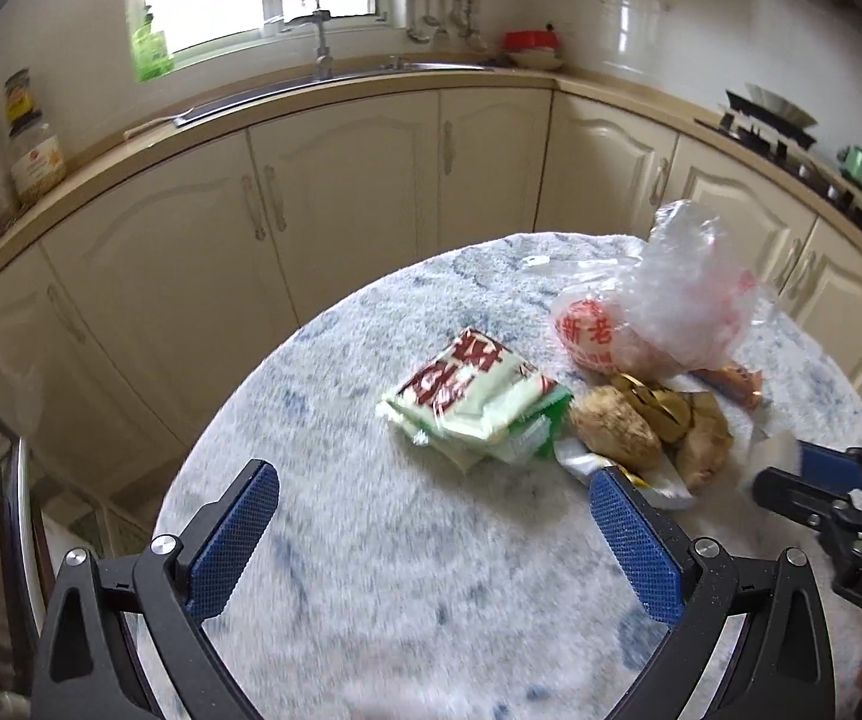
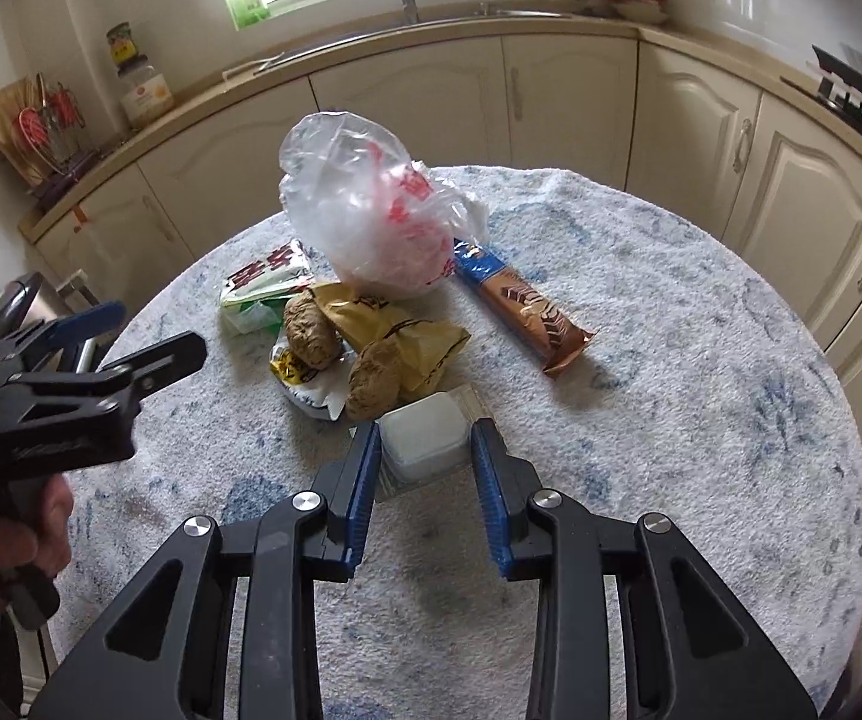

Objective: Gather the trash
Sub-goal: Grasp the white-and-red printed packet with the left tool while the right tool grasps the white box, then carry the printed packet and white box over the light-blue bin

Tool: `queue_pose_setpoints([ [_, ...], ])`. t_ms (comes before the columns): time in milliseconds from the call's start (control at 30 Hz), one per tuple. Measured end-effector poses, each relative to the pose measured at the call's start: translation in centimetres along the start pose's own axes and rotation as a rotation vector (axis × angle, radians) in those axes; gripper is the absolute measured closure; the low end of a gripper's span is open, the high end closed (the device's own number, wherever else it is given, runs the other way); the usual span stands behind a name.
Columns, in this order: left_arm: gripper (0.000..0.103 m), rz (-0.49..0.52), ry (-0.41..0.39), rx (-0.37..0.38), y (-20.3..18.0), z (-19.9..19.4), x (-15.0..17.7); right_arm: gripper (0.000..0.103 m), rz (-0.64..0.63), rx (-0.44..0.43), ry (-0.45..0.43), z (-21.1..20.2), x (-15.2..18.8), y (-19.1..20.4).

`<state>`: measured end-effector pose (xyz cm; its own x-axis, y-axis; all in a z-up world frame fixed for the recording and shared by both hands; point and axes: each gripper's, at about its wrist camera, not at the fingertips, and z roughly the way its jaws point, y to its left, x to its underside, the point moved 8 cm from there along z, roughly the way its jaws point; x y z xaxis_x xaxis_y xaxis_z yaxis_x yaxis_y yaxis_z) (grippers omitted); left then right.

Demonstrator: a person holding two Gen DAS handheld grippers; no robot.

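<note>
Both differ: right gripper (image 2: 425,447) straddles a translucent square tub (image 2: 425,435) (contact unclear), left gripper (image 1: 433,498) apart.

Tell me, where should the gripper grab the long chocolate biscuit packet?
Probably around its middle. The biscuit packet lies flat on the table, long and narrow, with bare cloth along both long sides. Come down from above with the fingers straddling its narrow width. The far end lies by the plastic bag, and the flat crimped near end would likely slip.
</note>
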<state>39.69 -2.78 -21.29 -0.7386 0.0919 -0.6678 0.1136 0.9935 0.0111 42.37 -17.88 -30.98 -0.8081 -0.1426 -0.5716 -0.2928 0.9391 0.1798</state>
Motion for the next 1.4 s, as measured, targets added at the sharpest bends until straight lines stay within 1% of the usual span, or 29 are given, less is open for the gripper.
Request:
queue_pose_setpoints([
  [100,0.001,0.078,0.014,0.012,-1.0,2.6,-1.2,0.072,0.003,0.004,0.007,0.5,-0.3,-0.2],
  [200,0.001,0.144,0.035,0.026,-1.9,5.2,-1.8,0.072,0.006,0.014,0.011,0.8,-0.7,-0.5],
  [300,0.002,0.172,0.060,0.036,-2.3,7.7,-2.5,0.072,0.009,0.019,0.013,0.8,-0.9,-0.8],
  [333,0.001,0.166,0.068,0.062,-2.3,8.4,-2.6,0.072,0.009,0.024,0.013,0.8,-1.0,-0.9],
  [367,0.006,0.145,0.073,0.104,-2.2,9.0,-2.8,0.072,0.011,0.026,0.012,0.8,-1.1,-1.0],
  [400,0.016,0.114,0.090,0.151,-2.2,9.5,-2.7,0.072,0.013,0.027,0.012,0.8,-1.1,-1.1],
  [433,0.020,0.113,0.073,0.138,-2.0,9.7,-2.9,0.072,0.014,0.030,0.011,0.7,-1.2,-1.2],
  [467,0.021,0.122,0.077,0.135,-1.9,10.0,-2.9,0.072,0.015,0.033,0.011,0.7,-1.2,-1.4],
  [600,0.022,0.092,0.074,0.169,-1.6,10.5,-2.7,0.072,0.022,0.036,0.007,0.3,-1.1,-1.5],
  [733,0.022,0.041,0.063,0.166,-0.9,10.5,-2.3,0.072,0.026,0.036,-0.005,-0.6,-0.9,-1.6],
  [900,0.022,-0.020,0.007,0.131,-0.1,8.3,-1.9,0.072,0.029,0.040,-0.040,-2.9,-0.8,-1.7],
  [1067,0.022,-0.032,-0.082,0.123,-0.9,3.7,-2.1,0.072,0.042,0.038,-0.093,-6.2,-0.6,-1.7],
  [1233,0.022,-0.015,-0.178,0.152,-4.1,-1.7,-2.7,0.072,0.057,0.040,-0.158,-10.2,-0.2,-2.3],
  [1400,0.022,0.028,-0.261,0.212,-8.7,-6.1,-3.0,0.072,0.076,0.063,-0.229,-14.6,0.4,-3.6],
])
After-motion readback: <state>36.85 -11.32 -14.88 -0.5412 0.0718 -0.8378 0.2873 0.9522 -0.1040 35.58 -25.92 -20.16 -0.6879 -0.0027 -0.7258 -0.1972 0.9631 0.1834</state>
